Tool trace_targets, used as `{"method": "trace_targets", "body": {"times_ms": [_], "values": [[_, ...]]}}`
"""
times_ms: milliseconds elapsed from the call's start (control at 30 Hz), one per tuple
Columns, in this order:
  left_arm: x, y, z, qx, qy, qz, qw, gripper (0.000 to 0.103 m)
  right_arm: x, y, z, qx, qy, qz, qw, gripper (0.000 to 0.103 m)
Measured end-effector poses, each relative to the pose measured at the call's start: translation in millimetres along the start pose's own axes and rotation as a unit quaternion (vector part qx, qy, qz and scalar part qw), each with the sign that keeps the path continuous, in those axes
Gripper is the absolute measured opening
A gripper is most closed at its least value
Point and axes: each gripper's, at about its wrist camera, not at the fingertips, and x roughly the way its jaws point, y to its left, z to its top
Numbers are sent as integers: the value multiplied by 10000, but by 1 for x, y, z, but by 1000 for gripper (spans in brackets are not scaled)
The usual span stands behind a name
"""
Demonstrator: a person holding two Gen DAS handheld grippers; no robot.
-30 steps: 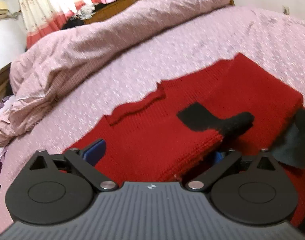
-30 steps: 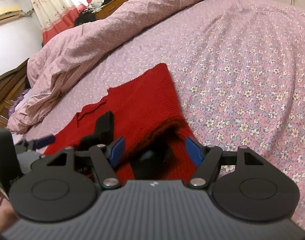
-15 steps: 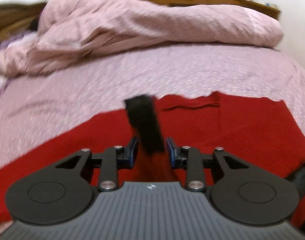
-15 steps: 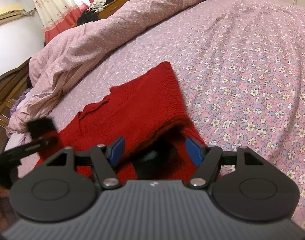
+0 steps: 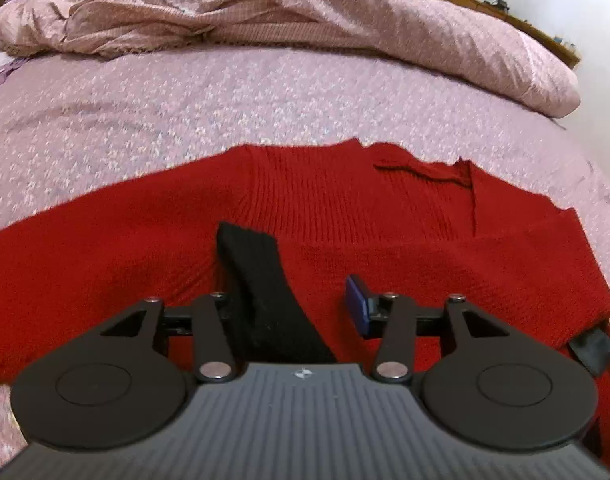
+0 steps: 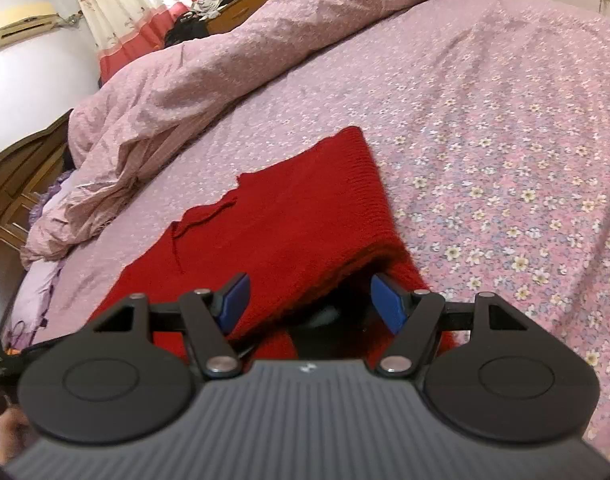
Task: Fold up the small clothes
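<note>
Sweater (image 5: pixel 345 216) on floral bedsheet (image 6: pixel 505 120) (perhaps cotton)

Deep red ribbed knit sweater (image 5: pixel 345 216) spread on the bed, with a plain black cuff (image 5: pixel 261 284) lying across it. The bedsheet (image 6: pixel 505 120) is pink, scattered with small white and yellow flowers. The quilt (image 6: pixel 225 60) along the far edge is a paler pink with tiny specks. Both tools (image 5: pixel 293 304) (image 6: pixel 309 296) are black with blue pads (image 6: pixel 387 300).

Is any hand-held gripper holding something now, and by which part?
Neither. The left hand-held gripper is open around the black sock; the right hand-held gripper is open over the red sweater.
</note>
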Motion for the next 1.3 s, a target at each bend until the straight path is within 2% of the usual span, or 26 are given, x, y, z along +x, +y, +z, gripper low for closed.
{"method": "trace_targets", "body": {"times_ms": [167,367,467,667,833,933,1033,1067,1133,1167,1200,1300], "values": [[4,7,10,-107,-53,70,9999,53,1,4,18,1,-16,117,9999,70],[9,12,17,-26,-98,145,9998,53,24,13,47,-554,-40,-176,9983,70],[11,13,17,9,-47,93,9999,53,45,19,58,-1005,85,-211,9947,70],[13,11,14,203,-27,124,9997,53,86,47,73,-2255,504,-75,9729,68],[16,9,13,325,-16,175,9993,53,120,55,71,-2909,856,-323,9524,68],[17,10,14,264,-12,137,9996,53,133,54,64,-3305,1009,-371,9377,72],[17,8,13,283,-42,123,9995,53,134,54,59,-3431,954,-350,9338,71],[16,6,13,306,-60,129,9994,52,133,54,58,-3439,928,-342,9338,68],[15,3,11,362,-102,132,9992,50,131,55,55,-3538,827,-342,9310,53],[15,1,10,399,-140,133,9990,48,129,56,52,-3625,765,-328,9282,31],[14,0,10,428,-174,147,9988,43,127,56,51,-3637,767,-211,9281,20],[9,-2,10,464,-299,223,9982,26,125,56,49,-3563,646,-166,9320,16]]}}
